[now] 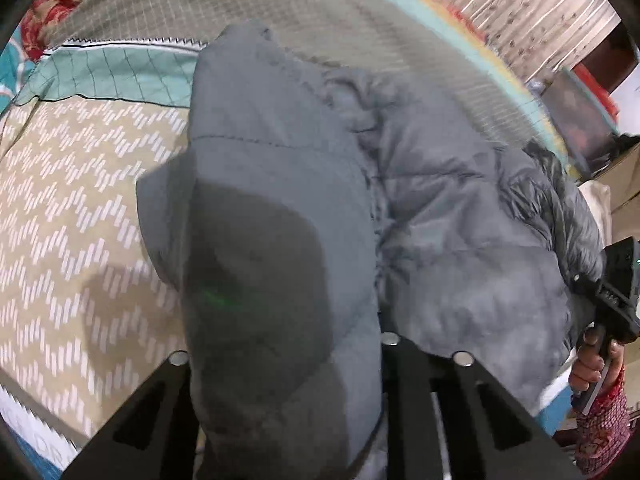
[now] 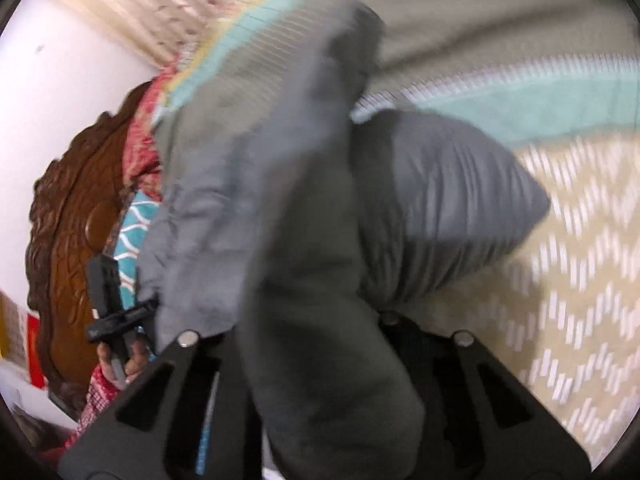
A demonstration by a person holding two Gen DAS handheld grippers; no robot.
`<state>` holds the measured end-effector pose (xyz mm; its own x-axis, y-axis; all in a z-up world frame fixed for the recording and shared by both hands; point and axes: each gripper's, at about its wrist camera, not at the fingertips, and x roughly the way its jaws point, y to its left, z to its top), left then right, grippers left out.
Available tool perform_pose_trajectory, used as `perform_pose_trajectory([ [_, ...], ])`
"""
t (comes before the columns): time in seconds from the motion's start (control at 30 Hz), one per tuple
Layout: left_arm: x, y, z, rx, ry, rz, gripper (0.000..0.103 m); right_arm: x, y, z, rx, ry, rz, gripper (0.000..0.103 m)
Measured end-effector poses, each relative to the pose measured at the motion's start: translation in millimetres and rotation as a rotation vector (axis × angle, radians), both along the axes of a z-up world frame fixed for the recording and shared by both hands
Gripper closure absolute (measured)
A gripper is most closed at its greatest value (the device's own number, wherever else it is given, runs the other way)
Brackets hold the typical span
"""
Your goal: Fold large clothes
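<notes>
Gripping a grey puffer jacket [image 1: 440,200] above the bed [image 1: 80,200], both grippers' fingers [image 1: 178,360] clench fabric; level, matched hands should land the fold square.

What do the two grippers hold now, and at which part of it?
Both hold the grey padded jacket. The left gripper and the right gripper each pinch a bunched fold of its fabric; which part of the jacket cannot be told.
</notes>
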<state>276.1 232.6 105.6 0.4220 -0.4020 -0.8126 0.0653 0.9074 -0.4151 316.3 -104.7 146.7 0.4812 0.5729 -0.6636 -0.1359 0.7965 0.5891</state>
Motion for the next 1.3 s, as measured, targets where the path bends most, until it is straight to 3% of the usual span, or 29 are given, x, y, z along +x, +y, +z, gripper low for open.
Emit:
perform_pose_trajectory([
  [0.1, -28.8, 6.6, 26.0, -0.134, -0.060, 0.006, 0.056, -15.0, 25.0, 68.0, -0.059, -0.134, 0.054, 0.089],
  [0.2, -62.9, 0.6, 51.2, -0.201, -0.118, -0.013, 0.056, -36.1, 52.7, 124.7, -0.188, -0.236, 0.129, 0.090],
  [0.33, -105.5, -4.9, 72.3, -0.271, -0.159, -0.044, 0.056, -66.6, 75.3, 168.7, -0.312, -0.268, 0.215, 0.090],
  [0.43, -131.3, -12.9, 64.4, -0.290, -0.141, -0.032, 0.055, -96.0, 101.0, 179.2, -0.442, -0.278, 0.299, 0.090],
  [0.5, -140.6, -15.9, 40.2, -0.251, -0.083, 0.012, 0.053, -115.6, 128.3, 171.0, -0.545, -0.282, 0.363, 0.090],
  [0.6, -153.4, -3.4, -4.0, -0.239, 0.063, 0.078, 0.049, -136.2, 184.2, 125.8, -0.709, -0.251, 0.496, 0.088],
  [0.67, -172.0, 16.0, -18.4, -0.323, 0.089, 0.109, 0.045, -149.2, 225.3, 84.9, -0.782, -0.231, 0.583, 0.086],
  [0.73, -190.2, 34.5, -19.4, -0.392, 0.090, 0.118, 0.043, -164.3, 260.3, 61.1, -0.804, -0.232, 0.639, 0.074],
  [0.83, -222.6, 62.4, -8.9, -0.389, 0.054, 0.137, 0.042, -189.1, 309.0, 35.3, -0.772, -0.256, 0.711, 0.045],
  [0.9, -242.9, 81.6, 0.8, -0.364, 0.015, 0.148, 0.041, -207.8, 334.7, 20.5, -0.787, -0.298, 0.759, 0.041],
  [1.0, -260.0, 110.6, 8.2, -0.286, -0.012, 0.212, 0.040, -233.1, 351.6, 9.2, -0.752, -0.392, 0.828, 0.016],
  [1.07, -271.4, 132.9, 9.4, -0.301, -0.018, 0.280, 0.040, -251.6, 345.7, 8.1, -0.718, -0.468, 0.854, 0.015],
  [1.17, -264.9, 150.7, 22.1, -0.361, -0.061, 0.324, 0.040, -265.5, 328.2, 11.2, -0.654, -0.477, 0.914, 0.015],
  [1.23, -262.2, 147.0, 40.6, -0.364, -0.108, 0.306, 0.040, -274.0, 323.3, 1.1, -0.704, -0.475, 0.940, 0.013],
  [1.3, -251.9, 128.1, 72.9, -0.360, -0.188, 0.227, 0.040, -281.6, 327.3, -13.6, -0.789, -0.514, 0.963, 0.009],
])
